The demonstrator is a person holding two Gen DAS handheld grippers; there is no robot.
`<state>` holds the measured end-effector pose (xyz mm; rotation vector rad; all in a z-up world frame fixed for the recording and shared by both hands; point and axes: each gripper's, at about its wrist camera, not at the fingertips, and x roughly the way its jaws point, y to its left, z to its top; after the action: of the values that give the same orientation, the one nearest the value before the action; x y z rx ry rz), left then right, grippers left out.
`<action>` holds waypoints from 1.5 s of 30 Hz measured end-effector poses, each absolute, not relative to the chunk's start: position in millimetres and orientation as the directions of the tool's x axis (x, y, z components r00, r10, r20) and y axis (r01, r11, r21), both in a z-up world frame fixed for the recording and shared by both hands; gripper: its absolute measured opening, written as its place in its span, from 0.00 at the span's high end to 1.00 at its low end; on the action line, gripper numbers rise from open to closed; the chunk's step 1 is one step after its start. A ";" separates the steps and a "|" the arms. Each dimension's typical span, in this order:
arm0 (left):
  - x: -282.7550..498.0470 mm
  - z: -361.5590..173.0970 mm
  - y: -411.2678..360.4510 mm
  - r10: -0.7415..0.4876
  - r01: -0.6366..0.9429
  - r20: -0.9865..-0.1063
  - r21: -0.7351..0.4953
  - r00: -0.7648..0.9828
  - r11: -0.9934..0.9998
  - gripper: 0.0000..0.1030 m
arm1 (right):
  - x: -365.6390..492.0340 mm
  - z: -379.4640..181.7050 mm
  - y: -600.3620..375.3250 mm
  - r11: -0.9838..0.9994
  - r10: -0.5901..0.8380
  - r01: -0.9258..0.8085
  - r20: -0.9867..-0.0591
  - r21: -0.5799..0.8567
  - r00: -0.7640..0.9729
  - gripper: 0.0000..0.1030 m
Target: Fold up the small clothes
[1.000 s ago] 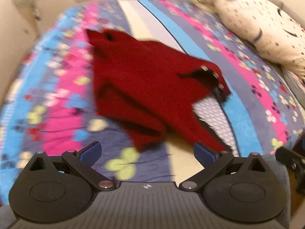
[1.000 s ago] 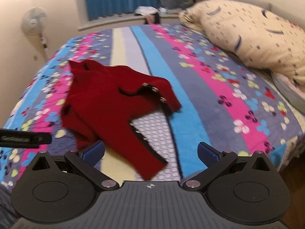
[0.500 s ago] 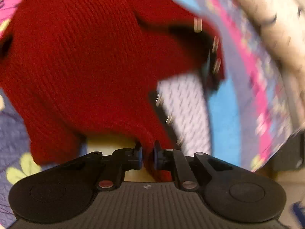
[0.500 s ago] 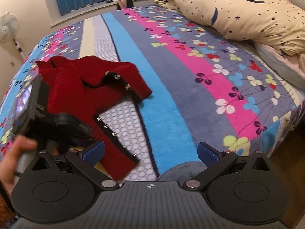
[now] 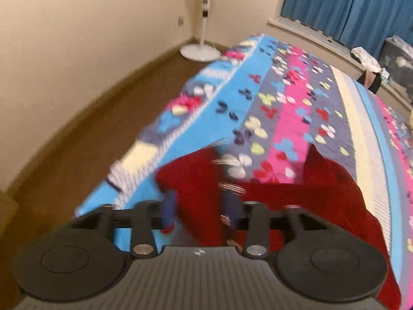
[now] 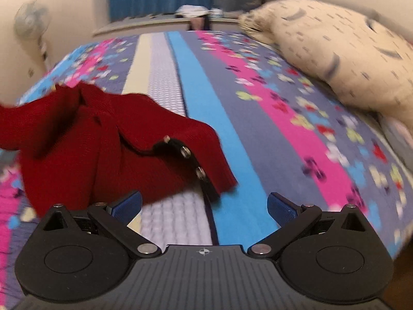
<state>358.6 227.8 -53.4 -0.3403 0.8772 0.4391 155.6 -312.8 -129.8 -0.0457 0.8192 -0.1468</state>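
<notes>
Blue-padded fingers of the left gripper stand partly apart with a strip of the dark red knitted cardigan between them; frame is motion-blurred, so whether the pads actually press the knit cannot be told; cloth runs from between the fingers back under the gripper body and spreads to the right of them, a peak of it rising ahead and to the right; small metal snaps show as streaks just beside the right-hand finger.

Right gripper: blue pads spread wide, nothing between them; jaws hover over the striped floral fleece blanket; red cardigan lies ahead and to the left of the fingers, its near hem just beyond the left pad, rumpled, left part lifted off the bed; black placket with silver snaps sits ahead, roughly between the two fingers; contact between left pad and hem cannot be told.

Surroundings: cream patterned duvet far ahead and right of the right fingers; white pedestal fan on the brown floor far ahead of the left fingers; blue curtain ahead and right.
</notes>
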 end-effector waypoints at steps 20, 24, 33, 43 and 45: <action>226.1 -211.4 38.3 -0.373 -0.165 -0.857 -0.451 0.356 0.877 0.08 | 388.1 -60.4 -431.0 0.939 -0.296 0.344 -0.569 -0.024 0.767 0.20; 228.9 -223.4 -3.1 -0.421 -0.059 -0.850 -0.461 0.316 0.886 0.08 | 339.3 -142.5 -418.9 0.983 0.085 0.070 -0.758 0.170 0.647 0.18; 268.0 -251.4 -66.2 -0.359 0.017 -0.887 -0.370 0.289 0.929 0.15 | 350.0 -247.1 -382.8 0.921 0.190 0.196 -0.828 0.336 0.527 0.27; 216.3 -111.6 31.4 -0.277 -0.047 -0.797 -0.356 0.536 0.933 0.78 | 279.5 -127.4 -376.3 0.861 0.266 0.172 -0.713 0.478 0.648 0.84; 196.0 -85.1 58.3 -0.262 -0.047 -0.793 -0.342 0.551 0.938 0.78 | 246.1 -98.7 -383.9 0.848 0.261 0.191 -0.704 0.494 0.661 0.84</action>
<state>196.0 58.3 -85.1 -0.3437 0.9843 -0.1303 246.1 -383.9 -98.7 0.5747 0.8606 0.0418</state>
